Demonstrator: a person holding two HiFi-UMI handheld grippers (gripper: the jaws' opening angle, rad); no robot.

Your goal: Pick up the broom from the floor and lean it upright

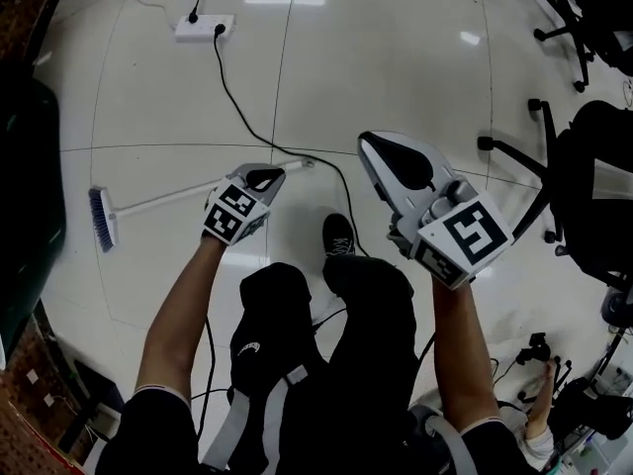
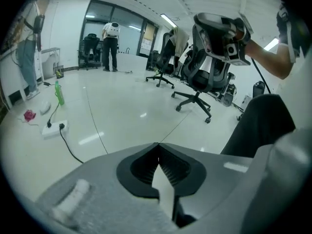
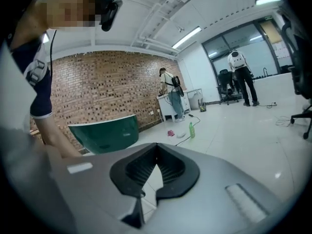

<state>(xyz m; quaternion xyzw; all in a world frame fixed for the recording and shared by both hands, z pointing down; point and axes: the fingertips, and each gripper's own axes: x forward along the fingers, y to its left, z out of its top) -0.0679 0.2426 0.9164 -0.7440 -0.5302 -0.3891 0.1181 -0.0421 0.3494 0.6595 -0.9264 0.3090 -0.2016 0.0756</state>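
The broom lies flat on the white tiled floor in the head view, its blue brush head [image 1: 102,218] at the left and its white handle [image 1: 163,199] running right. My left gripper [image 1: 272,175] hangs over the handle's right part and hides it there; whether it touches the handle I cannot tell. Its jaws are shut with nothing between them [image 2: 157,146]. My right gripper [image 1: 374,144] is held higher, to the right of the handle's end, also shut and empty [image 3: 156,145]. The left gripper view shows the right gripper [image 2: 222,33] up in the air.
A white power strip [image 1: 204,28] lies far ahead, and its black cable [image 1: 233,102] snakes past the broom's handle end. Office chairs [image 1: 579,166] stand at the right, and a dark green tub [image 1: 30,196] by the brick wall at the left. A green bottle [image 2: 59,92] stands on the floor.
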